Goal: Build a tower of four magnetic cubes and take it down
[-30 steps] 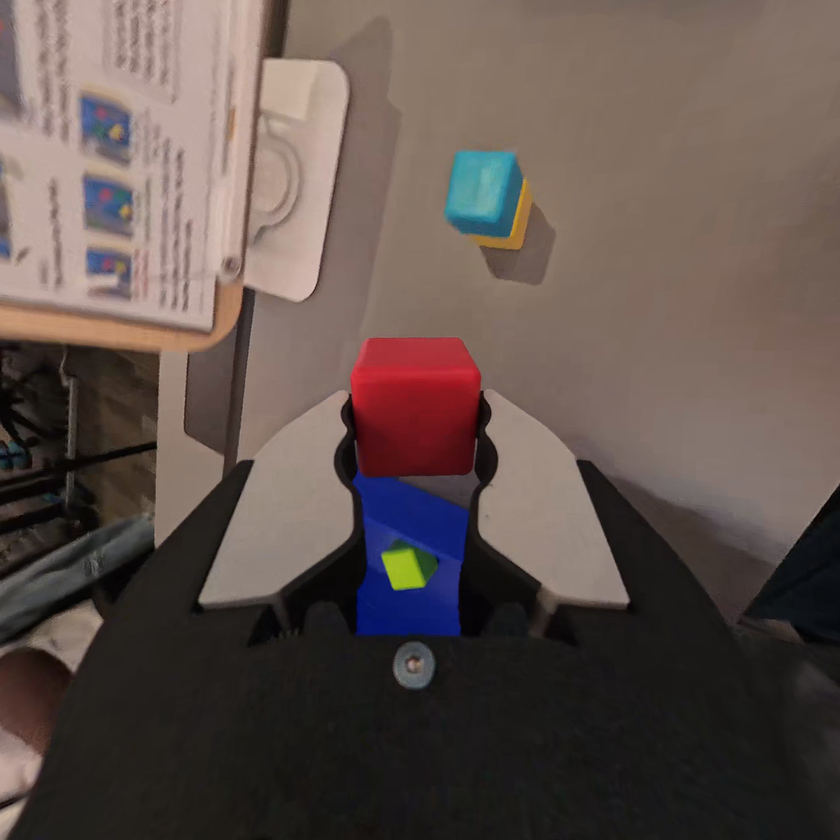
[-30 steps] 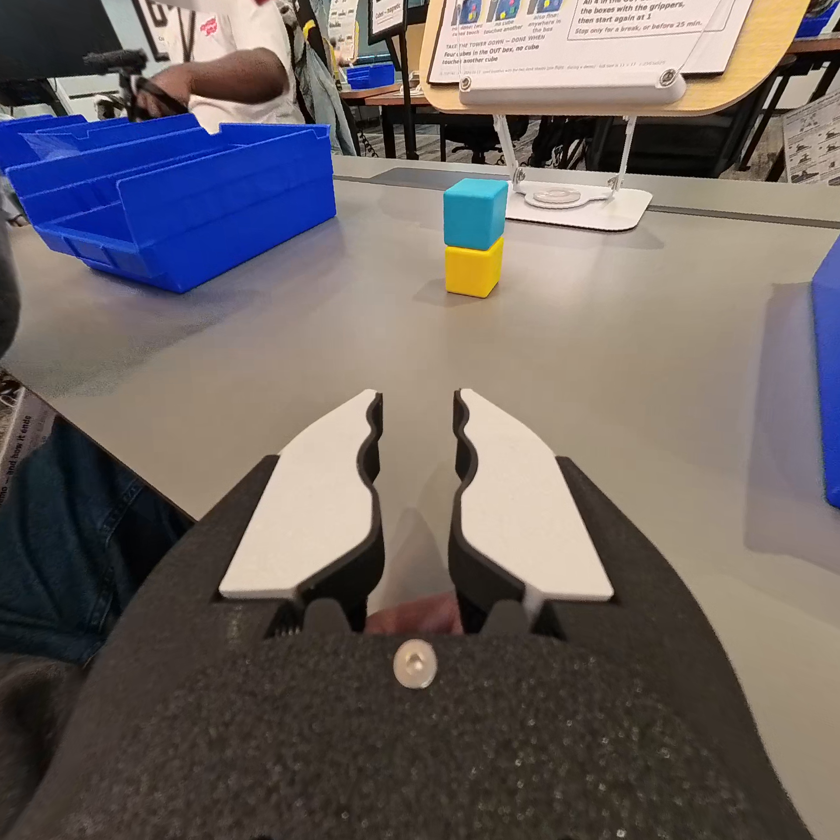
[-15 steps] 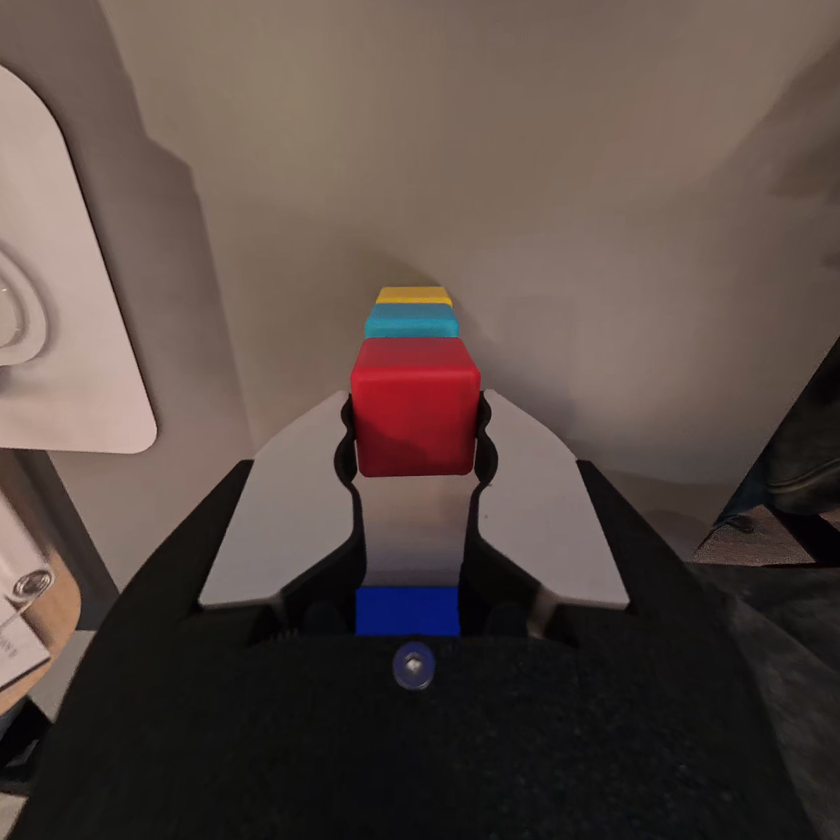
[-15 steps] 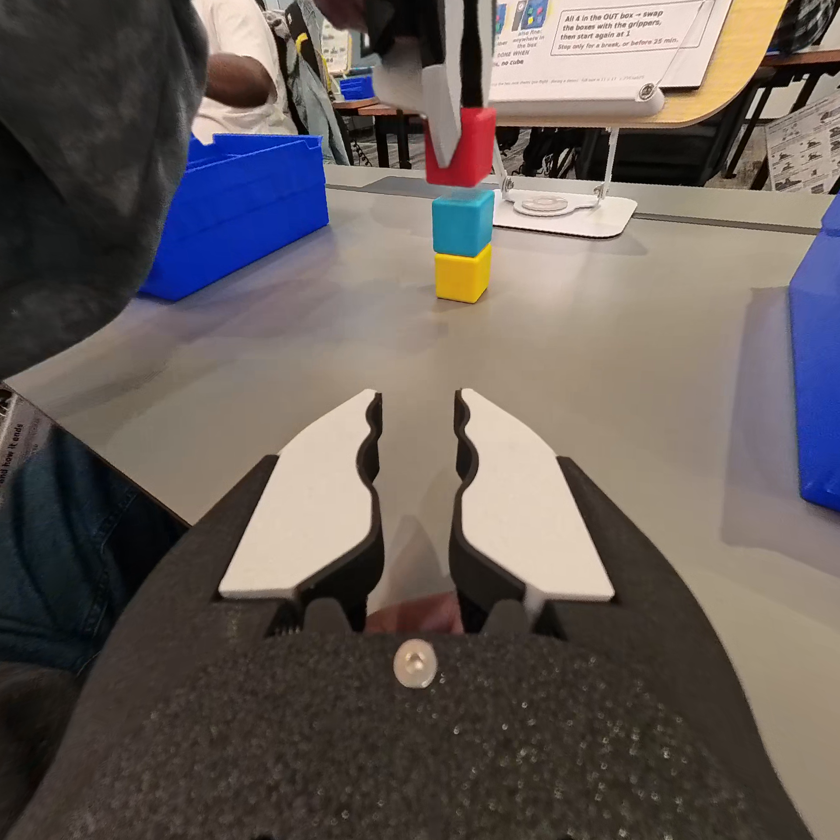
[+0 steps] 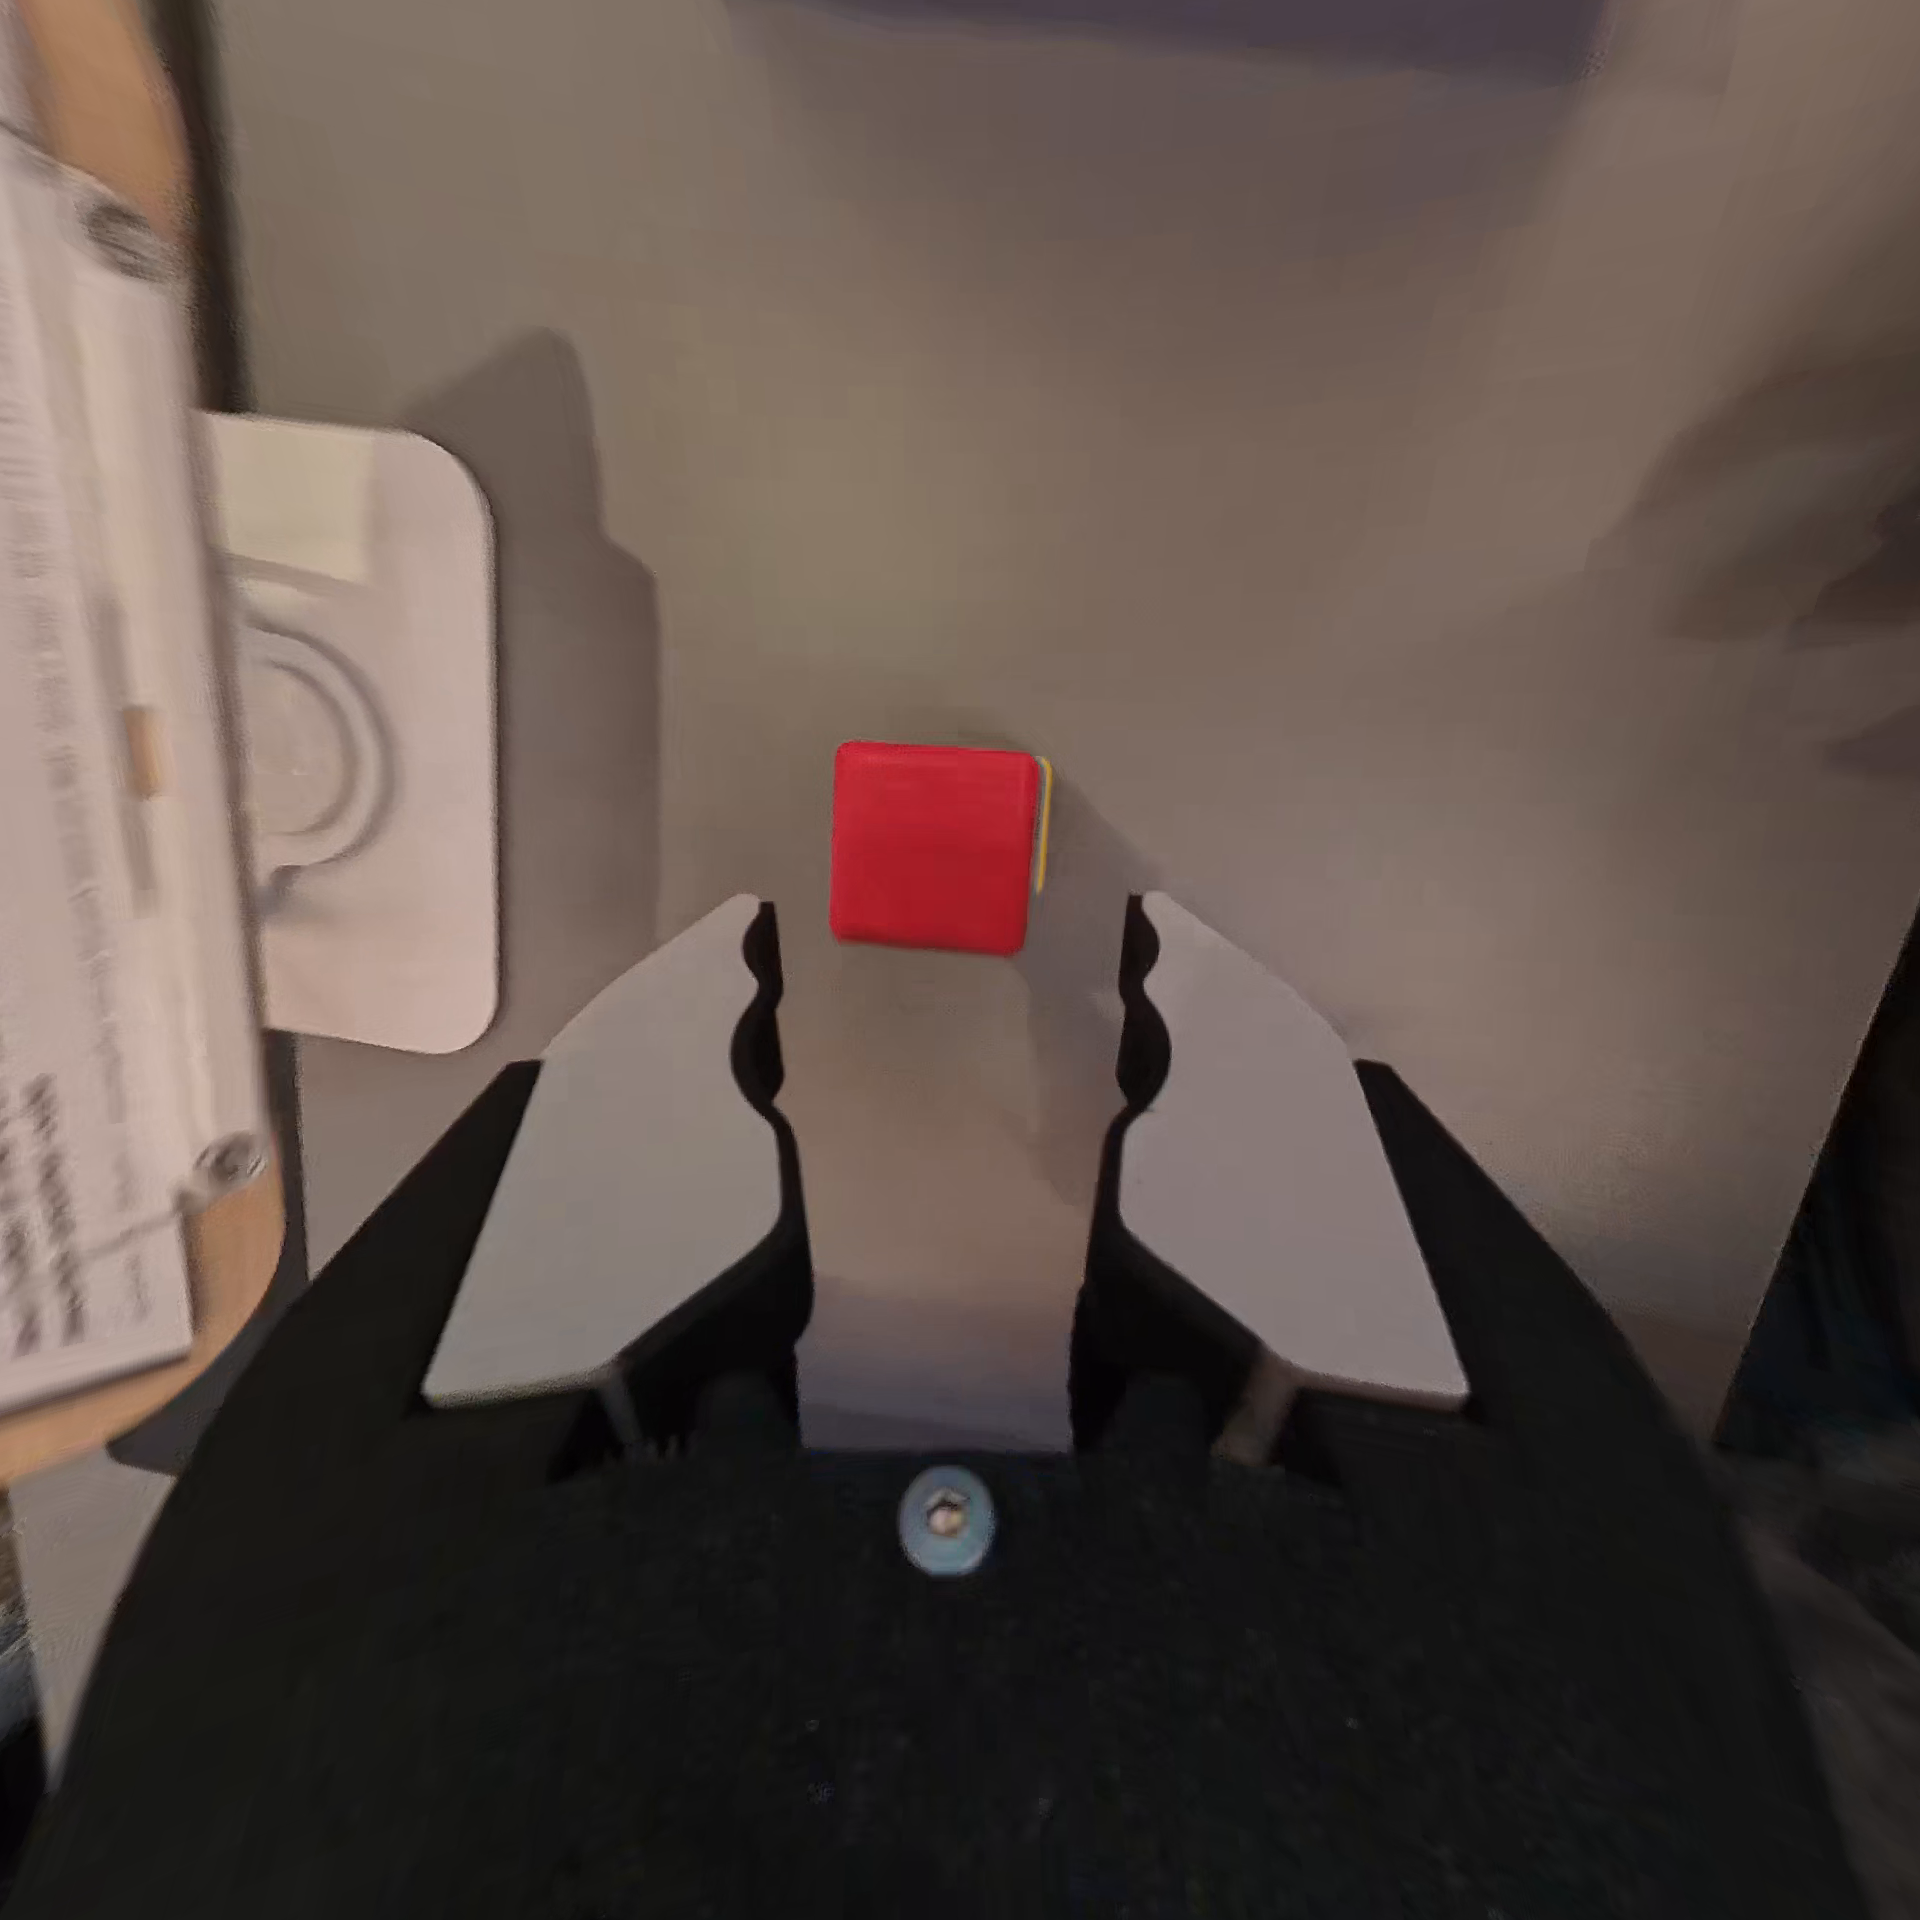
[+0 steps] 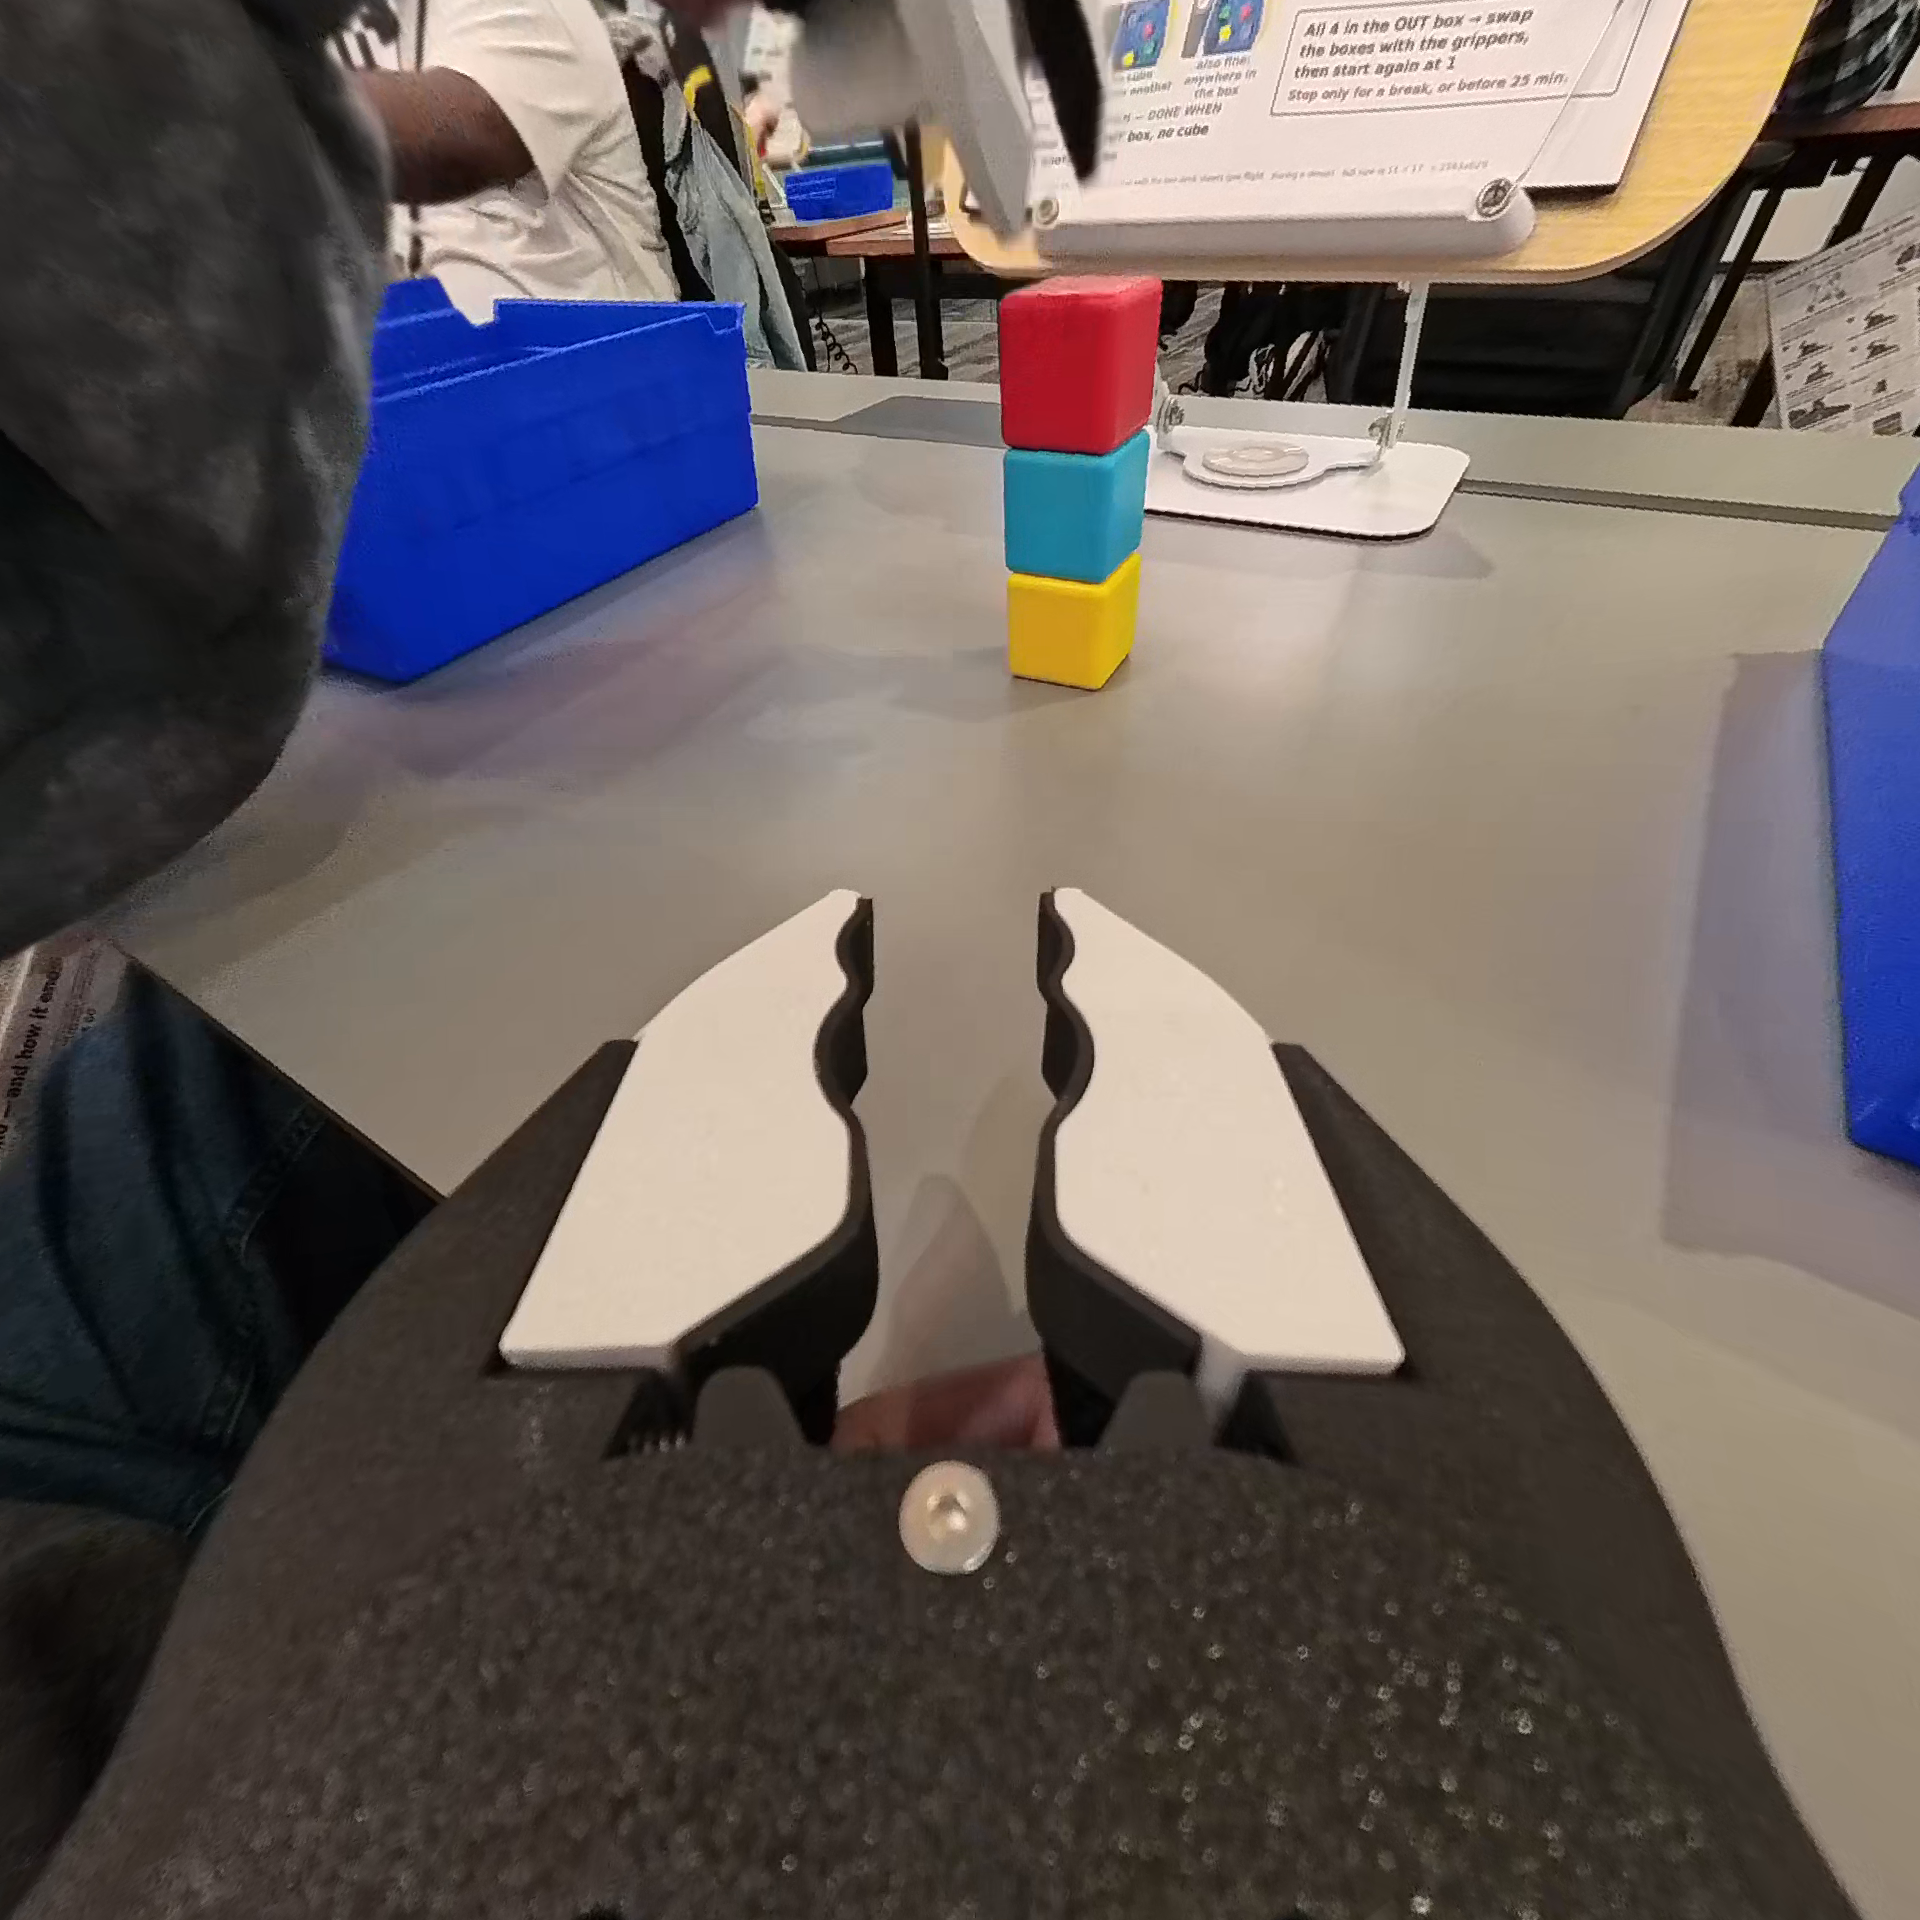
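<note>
A tower of three cubes stands on the grey table (image 6: 1351,831): a red cube (image 6: 1078,362) on a cyan cube (image 6: 1074,506) on a yellow cube (image 6: 1070,620). In the left wrist view I look straight down on the red cube (image 5: 932,845), with a thin yellow edge (image 5: 1045,840) at its right side. My left gripper (image 5: 945,909) is open and empty, above the tower; it also shows at the top of the right wrist view (image 6: 1023,125). My right gripper (image 6: 956,904) is open a little and empty, low over the near part of the table.
A blue bin (image 6: 551,468) stands at the left and another blue bin (image 6: 1881,831) at the right edge. A white stand base (image 6: 1309,473) holds an instruction board (image 6: 1351,114) behind the tower. A dark sleeve (image 6: 156,416) fills the left. A person is in the background.
My left gripper set the red cube on the cyan cube, opened and rose clear of it. My right gripper has stayed in place.
</note>
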A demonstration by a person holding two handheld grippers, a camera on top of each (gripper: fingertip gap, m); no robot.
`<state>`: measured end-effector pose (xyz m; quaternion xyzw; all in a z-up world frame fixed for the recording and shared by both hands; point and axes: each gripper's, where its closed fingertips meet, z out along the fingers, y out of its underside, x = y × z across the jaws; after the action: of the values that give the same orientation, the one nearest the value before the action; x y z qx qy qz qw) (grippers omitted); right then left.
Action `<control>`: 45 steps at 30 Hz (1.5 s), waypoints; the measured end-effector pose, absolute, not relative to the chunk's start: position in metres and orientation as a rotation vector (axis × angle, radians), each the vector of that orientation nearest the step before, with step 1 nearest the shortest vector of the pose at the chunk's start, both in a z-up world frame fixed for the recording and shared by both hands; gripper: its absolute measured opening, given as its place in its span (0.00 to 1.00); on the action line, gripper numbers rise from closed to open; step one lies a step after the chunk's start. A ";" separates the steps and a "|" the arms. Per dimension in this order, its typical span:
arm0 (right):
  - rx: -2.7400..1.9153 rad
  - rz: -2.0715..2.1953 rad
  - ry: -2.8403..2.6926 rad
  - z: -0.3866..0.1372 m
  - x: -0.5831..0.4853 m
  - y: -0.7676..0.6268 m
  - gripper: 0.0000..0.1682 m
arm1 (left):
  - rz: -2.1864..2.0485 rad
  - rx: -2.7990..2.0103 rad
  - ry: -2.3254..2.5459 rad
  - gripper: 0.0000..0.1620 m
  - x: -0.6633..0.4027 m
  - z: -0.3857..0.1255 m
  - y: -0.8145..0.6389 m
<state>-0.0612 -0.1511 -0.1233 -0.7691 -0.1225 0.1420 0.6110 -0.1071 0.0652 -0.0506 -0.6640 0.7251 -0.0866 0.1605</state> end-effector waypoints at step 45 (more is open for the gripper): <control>-1.791 0.330 -0.289 -0.127 -0.066 -0.149 0.17 | 0.004 -2.104 1.668 0.30 -0.357 -0.015 0.101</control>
<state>-0.0657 -0.1491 -0.1267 -0.7738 -0.1251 0.1426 0.6044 -0.3566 0.1006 -0.0154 -0.7632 0.6052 0.0013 0.2264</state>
